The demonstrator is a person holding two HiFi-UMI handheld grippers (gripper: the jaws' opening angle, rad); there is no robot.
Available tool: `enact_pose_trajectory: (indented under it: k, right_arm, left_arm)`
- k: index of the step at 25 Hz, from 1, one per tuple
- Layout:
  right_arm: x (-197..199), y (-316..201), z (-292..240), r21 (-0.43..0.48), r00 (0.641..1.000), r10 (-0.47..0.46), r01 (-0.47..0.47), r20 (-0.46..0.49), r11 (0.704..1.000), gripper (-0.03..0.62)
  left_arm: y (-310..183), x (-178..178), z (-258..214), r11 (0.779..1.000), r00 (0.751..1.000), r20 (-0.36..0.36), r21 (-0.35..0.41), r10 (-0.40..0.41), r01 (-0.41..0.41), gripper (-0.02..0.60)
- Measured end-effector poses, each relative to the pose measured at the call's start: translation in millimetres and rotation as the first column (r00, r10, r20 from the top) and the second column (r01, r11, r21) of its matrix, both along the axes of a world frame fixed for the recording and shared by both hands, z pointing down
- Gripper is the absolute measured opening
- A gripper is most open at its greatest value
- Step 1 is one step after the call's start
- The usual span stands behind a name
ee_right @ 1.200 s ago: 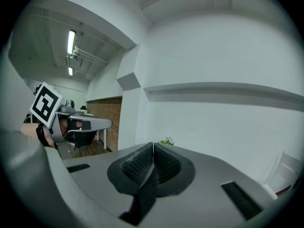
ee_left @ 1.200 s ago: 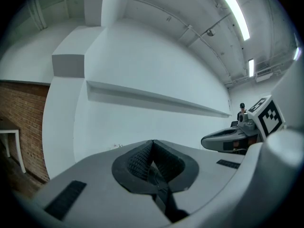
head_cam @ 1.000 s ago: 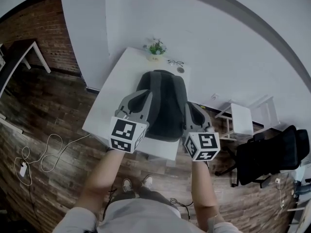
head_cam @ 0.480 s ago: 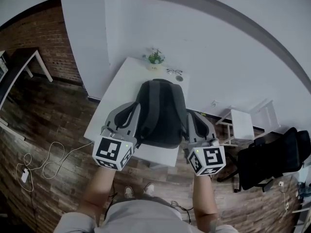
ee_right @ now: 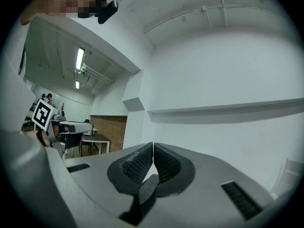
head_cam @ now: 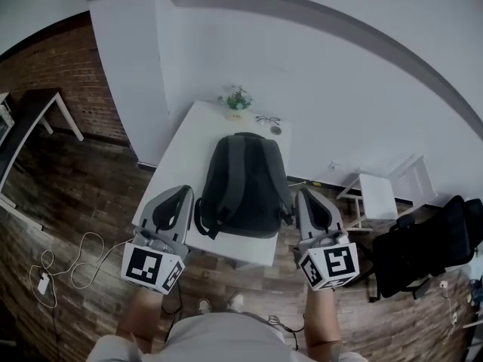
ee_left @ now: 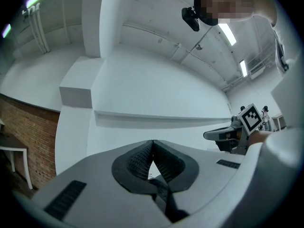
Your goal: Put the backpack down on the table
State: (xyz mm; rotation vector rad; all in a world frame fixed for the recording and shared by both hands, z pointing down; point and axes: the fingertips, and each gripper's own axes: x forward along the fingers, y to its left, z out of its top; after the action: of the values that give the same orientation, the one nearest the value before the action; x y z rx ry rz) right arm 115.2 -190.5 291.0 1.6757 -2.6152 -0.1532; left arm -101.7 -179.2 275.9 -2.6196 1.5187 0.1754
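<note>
So both arms are stretched forward, one on each side of the table. The left gripper (head_cam: 183, 191) sits at the near left corner of the white table (head_cam: 192, 137), and the right gripper (head_cam: 305, 194) is by the near right edge. Both point roughly level toward the far wall. Jaws on both are clenched tight, pad against pad, with nothing in them. Neither one touches the bag.

The backpack (head_cam: 243, 181) lies flat in the middle of the table, between the two grippers, with its shoulder straps looping out at the near left side.

Count-wise:
- one dark grey backpack
- one white table
- one little potted plant (head_cam: 237, 99) at the far edge
- one pair of glasses (head_cam: 266, 120) just right of the plant
- two grippers, each with one marker cube

Off to the right there's one black office chair (head_cam: 424, 246) and one small white stand (head_cam: 376, 186). A white cable (head_cam: 75, 256) is on the wood floor to the left.

For print, each cube face carries a black-and-white square marker pattern.
</note>
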Motion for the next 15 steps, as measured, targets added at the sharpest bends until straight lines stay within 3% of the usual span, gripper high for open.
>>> enact_pose_trajectory:
  k: [15]
  right_arm:
    - [22.1, 41.2, -3.9, -0.029, 0.999, 0.03, -0.029, 0.025, 0.999, 0.04]
  left_arm:
    - [32.8, -16.2, 4.2, 0.998, 0.999, -0.019, -0.052, -0.026, 0.025, 0.017]
